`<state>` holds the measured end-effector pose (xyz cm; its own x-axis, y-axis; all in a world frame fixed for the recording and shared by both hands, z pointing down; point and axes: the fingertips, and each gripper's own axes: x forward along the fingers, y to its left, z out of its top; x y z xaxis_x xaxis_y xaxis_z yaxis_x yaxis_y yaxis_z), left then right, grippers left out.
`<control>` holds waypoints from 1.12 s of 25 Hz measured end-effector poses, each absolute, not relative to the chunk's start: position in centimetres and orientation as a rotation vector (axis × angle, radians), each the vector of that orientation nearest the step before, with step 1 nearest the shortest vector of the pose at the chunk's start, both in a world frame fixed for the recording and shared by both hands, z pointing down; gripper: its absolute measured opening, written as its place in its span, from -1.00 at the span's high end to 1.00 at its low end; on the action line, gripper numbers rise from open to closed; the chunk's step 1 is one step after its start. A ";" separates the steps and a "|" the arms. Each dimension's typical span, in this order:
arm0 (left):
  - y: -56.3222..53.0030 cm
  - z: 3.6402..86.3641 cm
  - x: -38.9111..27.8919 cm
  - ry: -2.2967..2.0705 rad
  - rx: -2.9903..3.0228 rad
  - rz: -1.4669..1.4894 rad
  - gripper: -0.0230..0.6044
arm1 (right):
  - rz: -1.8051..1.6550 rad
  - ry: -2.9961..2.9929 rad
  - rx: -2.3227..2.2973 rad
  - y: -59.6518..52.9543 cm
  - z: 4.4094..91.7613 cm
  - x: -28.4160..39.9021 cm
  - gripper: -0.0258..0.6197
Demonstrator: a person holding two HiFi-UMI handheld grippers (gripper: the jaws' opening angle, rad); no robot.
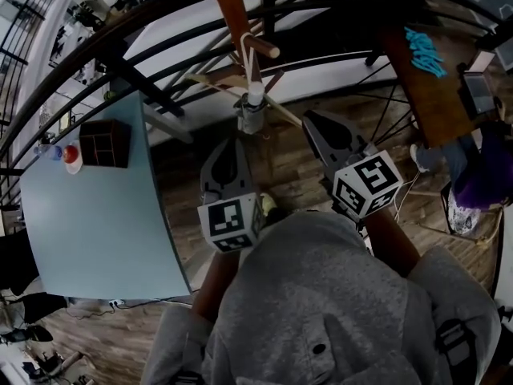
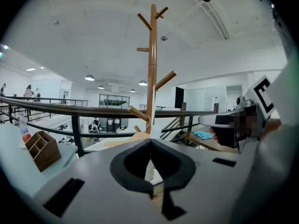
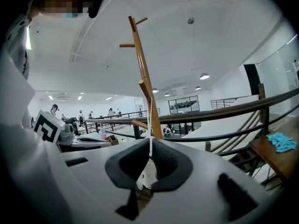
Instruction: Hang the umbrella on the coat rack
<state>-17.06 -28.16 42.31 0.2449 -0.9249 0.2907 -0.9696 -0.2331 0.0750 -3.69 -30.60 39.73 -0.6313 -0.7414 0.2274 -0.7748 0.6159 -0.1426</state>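
Note:
The brown wooden coat rack [image 1: 228,5] [image 2: 152,64] [image 3: 142,73] stands just ahead of me by the railing. The folded white-grey umbrella [image 1: 253,112] hangs beside its pole, and its thin white strap [image 1: 249,61] [image 3: 150,120] runs up to a low peg [image 1: 262,47] [image 2: 139,114]. My left gripper [image 1: 238,140] [image 2: 150,142] is just below and left of the umbrella, its jaws together with nothing visibly pinched. My right gripper [image 1: 307,118] [image 3: 150,143] sits to the umbrella's right, apart from it, and its jaws also look closed. Both gripper views show the umbrella only through the gap behind the jaws.
A black railing [image 1: 160,38] [image 2: 70,110] runs behind the rack. A pale blue table [image 1: 96,215] at left carries a wooden organiser [image 1: 104,143] [image 2: 42,148] and a red-capped bottle [image 1: 71,156]. At right, a wooden bench [image 1: 429,95] holds a blue cloth [image 1: 423,50].

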 end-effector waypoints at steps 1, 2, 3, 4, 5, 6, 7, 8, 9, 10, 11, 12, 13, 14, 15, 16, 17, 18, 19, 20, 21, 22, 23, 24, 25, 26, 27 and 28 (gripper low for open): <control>-27.9 42.3 -16.9 -1.781 2.273 0.277 0.88 | 0.337 -2.693 1.269 -30.4 39.6 -3.4 0.83; -27.7 42.2 -16.6 -1.788 2.271 0.282 0.88 | 0.333 -2.696 1.270 -30.2 39.4 -3.1 0.83; -27.5 42.1 -16.3 -1.794 2.272 0.286 0.88 | 0.330 -2.699 1.272 -30.0 39.2 -2.7 0.83; -27.2 42.0 -15.9 -1.797 2.276 0.288 0.88 | 0.328 -2.701 1.275 -29.8 39.0 -2.3 0.83; -26.9 41.9 -15.4 -1.798 2.278 0.292 0.88 | 0.327 -2.701 1.277 -29.6 38.9 -1.8 0.83; -26.6 41.8 -15.0 -1.797 2.278 0.295 0.88 | 0.326 -2.700 1.278 -29.2 38.8 -1.3 0.83; -26.3 41.7 -14.5 -1.794 2.278 0.298 0.88 | 0.324 -2.702 1.279 -28.9 38.8 -0.9 0.83; -26.0 41.6 -14.1 -1.791 2.282 0.297 0.88 | 0.323 -2.706 1.279 -28.5 38.7 -0.5 0.83; -25.7 41.5 -13.7 -1.791 2.289 0.295 0.88 | 0.320 -2.710 1.281 -28.2 38.7 -0.1 0.83; -25.5 41.4 -13.3 -1.792 2.296 0.292 0.88 | 0.317 -2.714 1.284 -27.9 38.6 0.3 0.83; -25.2 41.4 -12.9 -1.792 2.302 0.291 0.88 | 0.315 -2.717 1.287 -27.6 38.7 0.6 0.83; -24.8 41.4 -12.5 -1.790 2.306 0.295 0.88 | 0.315 -2.719 1.289 -27.2 38.7 1.0 0.83; -24.4 41.4 -12.1 -1.788 2.309 0.303 0.88 | 0.315 -2.721 1.289 -26.7 38.7 1.3 0.82; -24.0 41.4 -11.7 -1.787 2.311 0.311 0.88 | 0.314 -2.723 1.288 -26.3 38.7 1.6 0.82; -23.5 41.4 -11.4 -1.788 2.312 0.317 0.88 | 0.313 -2.726 1.288 -25.8 38.7 2.0 0.83; -23.0 41.5 -11.0 -1.790 2.313 0.321 0.88 | 0.311 -2.729 1.287 -25.3 38.7 2.4 0.83; -22.5 41.5 -10.6 -1.793 2.313 0.324 0.88 | 0.311 -2.732 1.287 -24.8 38.7 2.9 0.83; -21.9 41.6 -10.2 -1.795 2.314 0.328 0.88 | 0.316 -2.736 1.287 -24.2 38.8 3.4 0.82; -21.3 41.7 -9.7 -1.795 2.314 0.332 0.88 | 0.324 -2.741 1.287 -23.7 38.9 3.8 0.82; -20.7 41.8 -9.3 -1.793 2.314 0.337 0.88 | 0.332 -2.744 1.287 -23.2 38.9 4.2 0.82; -20.1 41.9 -8.8 -1.789 2.314 0.340 0.88 | 0.338 -2.746 1.287 -22.6 38.9 4.6 0.83; -19.3 42.0 -8.4 -1.786 2.314 0.344 0.88 | 0.342 -2.746 1.286 -22.0 39.0 5.0 0.83; -18.6 42.0 -7.9 -1.783 2.314 0.349 0.88 | 0.345 -2.746 1.283 -21.3 39.0 5.4 0.83; -17.8 42.0 -7.4 -1.781 2.312 0.352 0.88 | 0.348 -2.747 1.280 -20.5 39.0 5.8 0.83; -17.0 42.0 -7.0 -1.782 2.310 0.353 0.88 | 0.352 -2.748 1.276 -19.8 39.1 6.2 0.83; -16.2 42.0 -6.7 -1.787 2.310 0.352 0.88 | 0.355 -2.750 1.271 -19.0 39.2 6.6 0.83; -15.4 41.9 -6.5 -1.794 2.310 0.349 0.88 | 0.356 -2.751 1.268 -18.2 39.2 6.9 0.83; -14.6 41.9 -6.2 -1.798 2.310 0.347 0.88 | 0.357 -2.752 1.264 -17.4 39.3 7.3 0.83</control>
<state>-6.19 -14.61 41.92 0.2354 -0.9242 0.3006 -0.9697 -0.2442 0.0087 7.26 -17.44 39.25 -0.6527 -0.7358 0.1803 -0.7575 0.6296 -0.1725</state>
